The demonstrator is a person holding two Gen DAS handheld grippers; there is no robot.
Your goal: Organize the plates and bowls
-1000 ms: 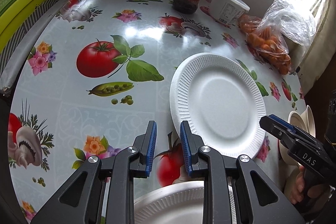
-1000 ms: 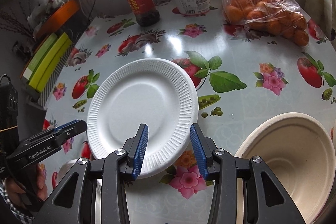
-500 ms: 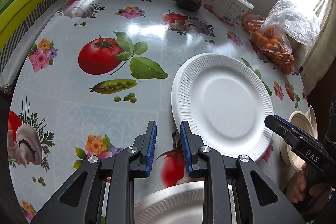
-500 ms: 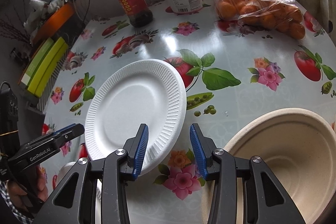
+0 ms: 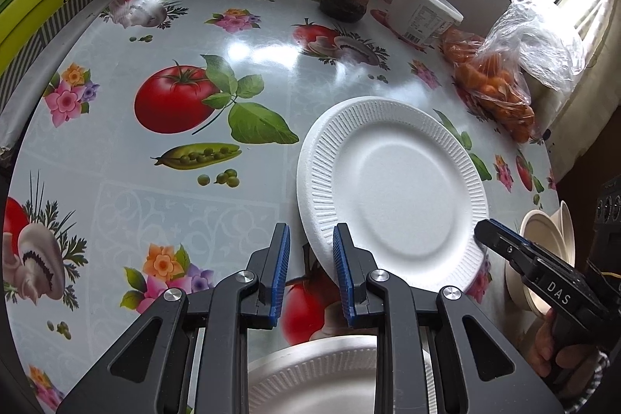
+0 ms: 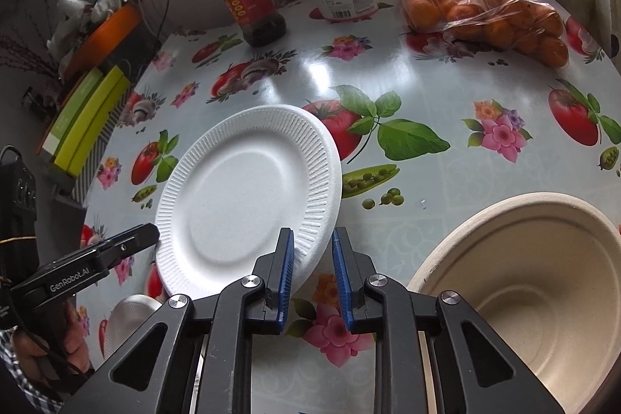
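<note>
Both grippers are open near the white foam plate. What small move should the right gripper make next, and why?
Probably slide the right gripper slightly left and forward so the white foam plate rim enters its open jaws, then close. The rim now sits beside its left finger, not between the fingers, and the left gripper is open too.

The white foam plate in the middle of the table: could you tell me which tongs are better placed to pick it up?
Probably the right tongs: they are open with the white foam plate's near rim just inside their gap. The left tongs, also open, sit beside its edge, rim outside the gap.
</note>
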